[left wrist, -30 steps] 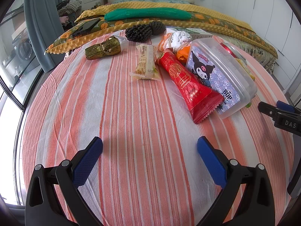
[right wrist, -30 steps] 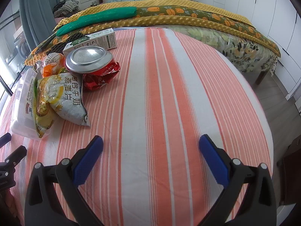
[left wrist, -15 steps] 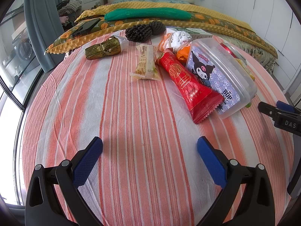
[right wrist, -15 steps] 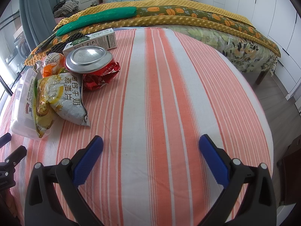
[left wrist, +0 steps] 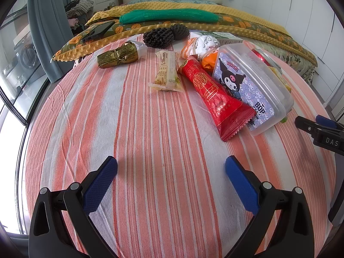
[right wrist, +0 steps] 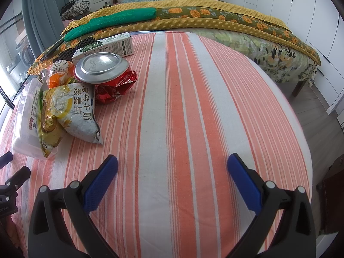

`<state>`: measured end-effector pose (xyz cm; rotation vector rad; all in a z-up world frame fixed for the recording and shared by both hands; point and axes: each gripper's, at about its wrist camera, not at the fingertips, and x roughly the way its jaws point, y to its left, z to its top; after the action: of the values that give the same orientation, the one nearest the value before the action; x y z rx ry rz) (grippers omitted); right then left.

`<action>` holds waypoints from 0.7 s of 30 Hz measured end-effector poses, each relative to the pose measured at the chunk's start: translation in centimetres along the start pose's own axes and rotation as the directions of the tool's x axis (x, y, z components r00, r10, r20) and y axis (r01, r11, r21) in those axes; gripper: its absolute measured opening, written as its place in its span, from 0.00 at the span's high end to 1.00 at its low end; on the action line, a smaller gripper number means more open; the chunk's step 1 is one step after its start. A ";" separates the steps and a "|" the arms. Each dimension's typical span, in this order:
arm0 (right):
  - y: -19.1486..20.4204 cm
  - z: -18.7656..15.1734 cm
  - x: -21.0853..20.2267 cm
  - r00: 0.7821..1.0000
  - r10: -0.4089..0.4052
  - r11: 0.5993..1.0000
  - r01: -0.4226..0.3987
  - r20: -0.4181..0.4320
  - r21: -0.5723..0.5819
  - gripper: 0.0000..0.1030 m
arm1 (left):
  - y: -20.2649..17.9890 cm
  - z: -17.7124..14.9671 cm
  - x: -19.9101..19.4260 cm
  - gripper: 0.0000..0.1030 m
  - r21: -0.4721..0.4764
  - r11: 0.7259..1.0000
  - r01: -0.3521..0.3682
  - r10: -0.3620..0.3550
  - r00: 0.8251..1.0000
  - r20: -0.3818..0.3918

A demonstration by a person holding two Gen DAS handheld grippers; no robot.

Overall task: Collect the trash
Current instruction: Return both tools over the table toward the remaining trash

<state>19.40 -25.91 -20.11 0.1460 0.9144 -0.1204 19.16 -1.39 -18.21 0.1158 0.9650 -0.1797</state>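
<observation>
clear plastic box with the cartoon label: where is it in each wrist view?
Left wrist: clear plastic box right of centre, beside the red wrapper.
Right wrist: far left edge, under the oat bag.
Shared landmark: green pillow on the bed.

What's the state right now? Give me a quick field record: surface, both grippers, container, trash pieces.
surface: striped tablecloth
left gripper: open, empty, above bare cloth
right gripper: open, empty, above bare cloth
container: clear plastic box, on its side
leaning on box: red wrapper
loose trash: gold-green wrapper, beige snack packet, black foam nets
beside box: crushed can, milk carton, oat bag
</observation>
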 end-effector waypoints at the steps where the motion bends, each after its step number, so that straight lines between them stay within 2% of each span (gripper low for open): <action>1: 0.0 0.0 0.0 1.000 0.000 1.000 0.000 0.000 0.000 0.04 | 0.0 0.0 0.0 0.04 0.000 1.000 0.000 0.000 1.000 0.000; 18: 0.0 0.0 0.0 1.000 0.000 1.000 0.000 0.000 0.000 0.04 | 0.0 0.0 0.0 0.04 -0.001 1.000 0.002 -0.002 1.000 0.000; 21: 0.0 0.0 0.0 1.000 0.000 1.000 0.000 0.000 0.000 0.04 | 0.3 0.1 -0.1 0.04 -0.009 1.000 0.027 -0.027 1.000 0.007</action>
<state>19.41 -25.87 -20.12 0.1458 0.9144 -0.1199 19.28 -1.09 -18.08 0.0939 0.9607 -0.2010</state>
